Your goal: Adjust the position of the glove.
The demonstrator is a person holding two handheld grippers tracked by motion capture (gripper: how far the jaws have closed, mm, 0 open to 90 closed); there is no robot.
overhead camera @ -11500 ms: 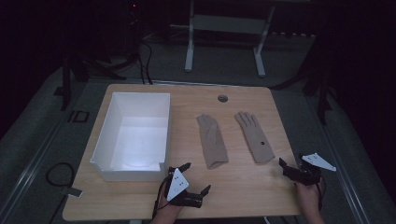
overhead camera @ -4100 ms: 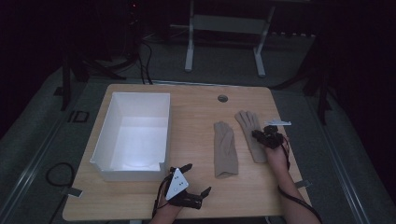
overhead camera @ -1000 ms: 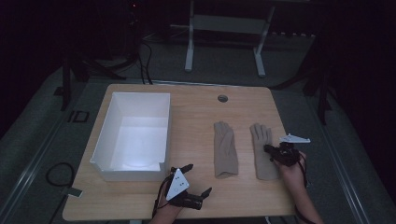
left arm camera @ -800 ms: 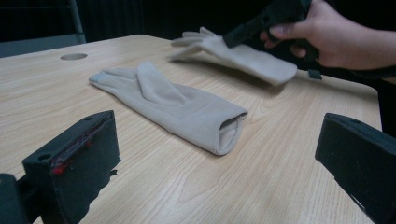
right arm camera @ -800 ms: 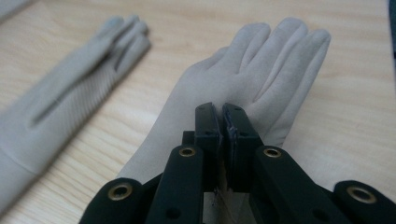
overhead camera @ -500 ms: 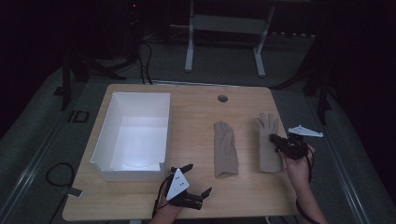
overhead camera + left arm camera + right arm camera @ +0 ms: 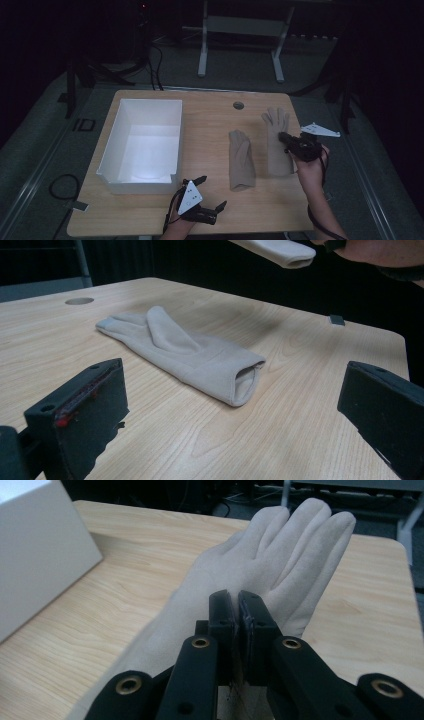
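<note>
The right tongs (image 7: pixel 286 138) are pinching shut on the right glove (image 7: pixel 276 140) at its palm, holding it off the table (image 7: pixel 210 120) in the right middle of the high view. Its long axis is running up the frame, fingers toward the far edge, cuff toward the person. The white box (image 7: pixel 145 145) is lying well to the left, past the second glove (image 7: pixel 241 159), which is lying flat at centre. The left tongs (image 7: pixel 205 195), jaws wide and empty, are sitting nearer the box, at the lower centre.
</note>
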